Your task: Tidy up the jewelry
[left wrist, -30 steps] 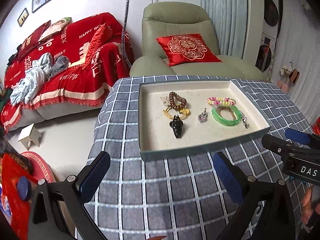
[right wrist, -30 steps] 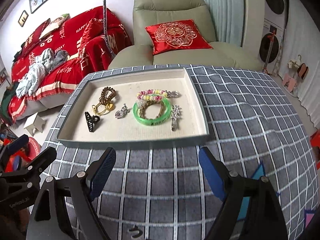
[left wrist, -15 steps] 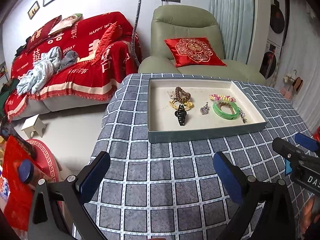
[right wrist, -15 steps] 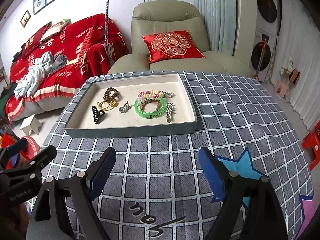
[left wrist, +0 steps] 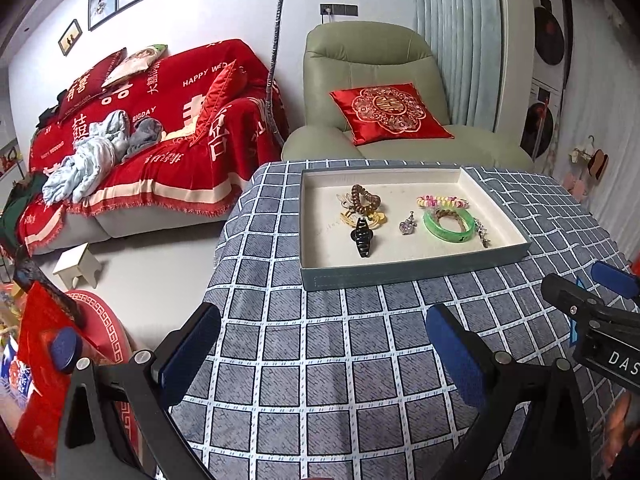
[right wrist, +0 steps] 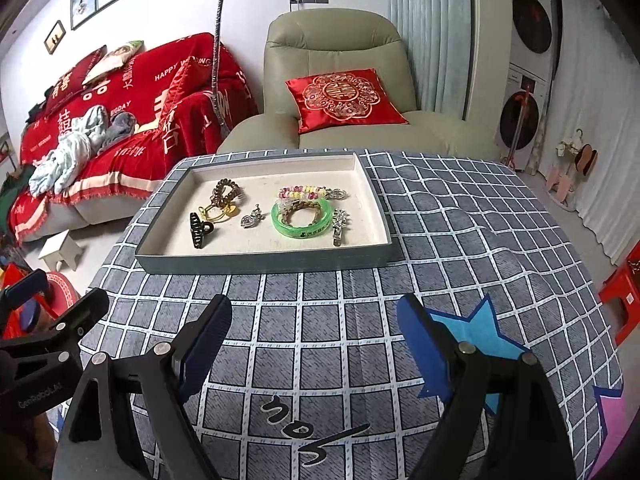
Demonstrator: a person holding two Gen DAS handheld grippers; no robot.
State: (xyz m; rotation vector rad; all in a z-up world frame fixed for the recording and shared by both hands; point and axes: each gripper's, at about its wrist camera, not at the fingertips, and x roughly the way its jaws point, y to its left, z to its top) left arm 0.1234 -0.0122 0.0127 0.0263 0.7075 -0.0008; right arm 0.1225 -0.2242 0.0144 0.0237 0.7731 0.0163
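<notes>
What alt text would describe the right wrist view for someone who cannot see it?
A shallow grey tray holding a green bangle, black claw clip and other jewelry sits on a checked tablecloth. The open right gripper hovers in front of it, empty.

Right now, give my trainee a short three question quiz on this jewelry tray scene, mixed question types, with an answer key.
1. True or false: the green bangle lies outside the tray.
2. Multiple choice: the black claw clip sits nearest which part of the tray in the right wrist view? A) far right corner B) near left part C) dead centre
3. Short answer: is the right gripper or the left gripper holding anything?

Key: 1 false, the bangle lies inside the tray. 2 B. 3 No, both sets of jaws stand open and empty above the checked tablecloth.
</notes>
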